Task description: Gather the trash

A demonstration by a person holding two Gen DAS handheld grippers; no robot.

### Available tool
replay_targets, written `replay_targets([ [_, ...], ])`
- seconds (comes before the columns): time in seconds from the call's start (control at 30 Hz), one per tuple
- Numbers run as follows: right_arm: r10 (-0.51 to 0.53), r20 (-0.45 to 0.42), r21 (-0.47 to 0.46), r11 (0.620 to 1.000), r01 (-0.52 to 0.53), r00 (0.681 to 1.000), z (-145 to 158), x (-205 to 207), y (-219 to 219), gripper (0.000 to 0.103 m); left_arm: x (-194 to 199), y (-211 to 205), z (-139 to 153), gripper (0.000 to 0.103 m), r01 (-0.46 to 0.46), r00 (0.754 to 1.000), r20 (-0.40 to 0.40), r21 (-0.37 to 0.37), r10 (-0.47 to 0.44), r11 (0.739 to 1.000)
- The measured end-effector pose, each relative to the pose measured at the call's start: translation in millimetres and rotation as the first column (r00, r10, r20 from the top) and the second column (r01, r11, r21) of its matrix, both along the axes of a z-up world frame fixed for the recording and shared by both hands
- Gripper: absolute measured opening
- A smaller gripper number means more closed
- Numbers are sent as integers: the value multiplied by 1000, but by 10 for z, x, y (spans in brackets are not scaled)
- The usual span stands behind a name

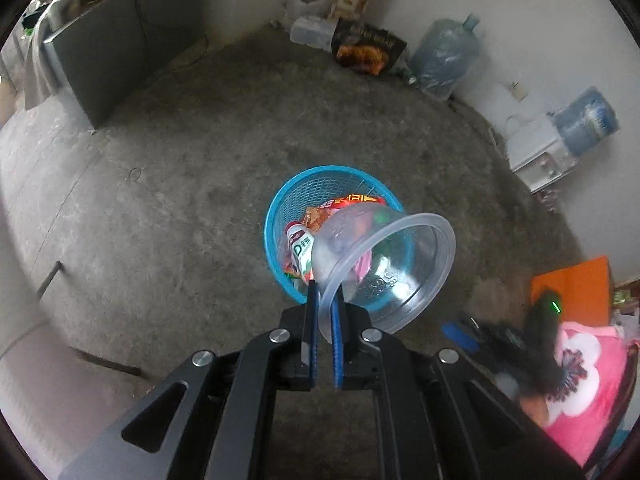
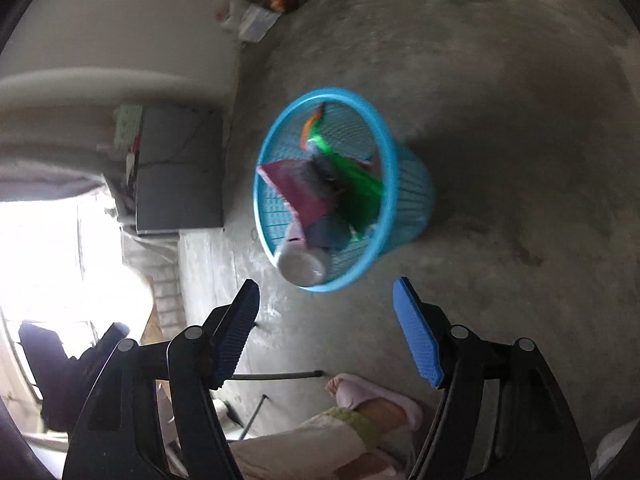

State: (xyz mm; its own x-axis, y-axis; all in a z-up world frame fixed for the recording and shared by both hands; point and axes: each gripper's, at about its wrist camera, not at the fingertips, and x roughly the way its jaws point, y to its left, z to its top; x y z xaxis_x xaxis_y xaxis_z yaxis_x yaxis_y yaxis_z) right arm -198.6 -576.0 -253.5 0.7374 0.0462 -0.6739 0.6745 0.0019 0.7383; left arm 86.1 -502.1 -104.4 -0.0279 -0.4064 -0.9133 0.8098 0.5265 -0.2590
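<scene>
The left gripper (image 1: 325, 300) is clenched on the rim of a clear plastic cup (image 1: 384, 268), its blue pads pinching the thin wall between them. The cup tilts away to the right, its open mouth facing the camera, and it hangs over the near right edge of a blue mesh bin (image 1: 280, 216) that stands on the grey concrete floor (image 1: 180, 184). Inside the bin lie crumpled snack wrappers (image 1: 320, 216) — red, orange and white.

The right gripper (image 2: 326, 308) has its jaws spread wide with nothing between them. Just beyond its fingertips stands the same blue mesh bin (image 2: 412, 200), seen from above and blurred; a pale cylindrical container (image 2: 302, 266) leans against the near inner wall, with pink and green wrappers (image 2: 344, 184) above it.

Farther out in the left view, two large water jugs (image 1: 448, 56) stand along the far right wall. Near the bottom of the right view — a person's foot in a pale slipper (image 2: 372, 396).
</scene>
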Motion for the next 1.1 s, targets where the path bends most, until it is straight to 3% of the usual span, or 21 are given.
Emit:
replay_targets([
  [0.1, -35, -4, 17, 999, 35, 999, -8, -161, 23, 67, 72, -307, -133, 6, -21, 1000, 2, 8, 21, 1000],
  [0.17, -45, -3, 34, 998, 45, 999, -30, -239, 39, 67, 128, -478, -240, 27, -42, 999, -25, -5, 42, 999],
  [0.2, -53, -3, 42, 998, 53, 999, -31, -265, 52, 67, 149, -516, -285, 48, -59, 998, -29, 1, 59, 998],
  [0.23, -54, -3, 44, 998, 54, 999, -31, -248, 64, 67, 163, -518, -312, 53, -81, 996, -30, 3, 81, 997],
  [0.4, -33, 3, 46, 998, 32, 999, -14, -114, 156, 67, 136, -343, -244, 54, -90, 994, -67, -18, 89, 996],
  [0.57, 9, 28, 45, 999, -10, 1000, 52, 113, 234, 67, 106, -83, 28, 54, -84, 995, -58, -59, 81, 995],
  [0.67, 31, 29, 12, 999, -31, 999, 191, 192, 289, 67, 95, 86, 234, 54, -86, 995, -57, -84, 81, 993],
  [0.77, 82, -12, -86, 993, -83, 997, 449, 317, 370, 67, 68, 332, 502, 58, -88, 996, -35, -116, 85, 989],
  [0.87, 160, -95, -236, 955, -178, 983, 822, 495, 531, 67, 32, 673, 766, 68, -91, 996, -2, -165, 92, 982],
  [0.93, 214, -149, -342, 905, -254, 965, 1107, 640, 705, 71, 16, 899, 876, 75, -95, 995, 18, -175, 99, 980],
  [1.1, 312, -248, -571, 718, -399, 917, 1777, 949, 1280, 87, 2, 1788, 1174, 85, -186, 976, 74, -206, 204, 961],
])
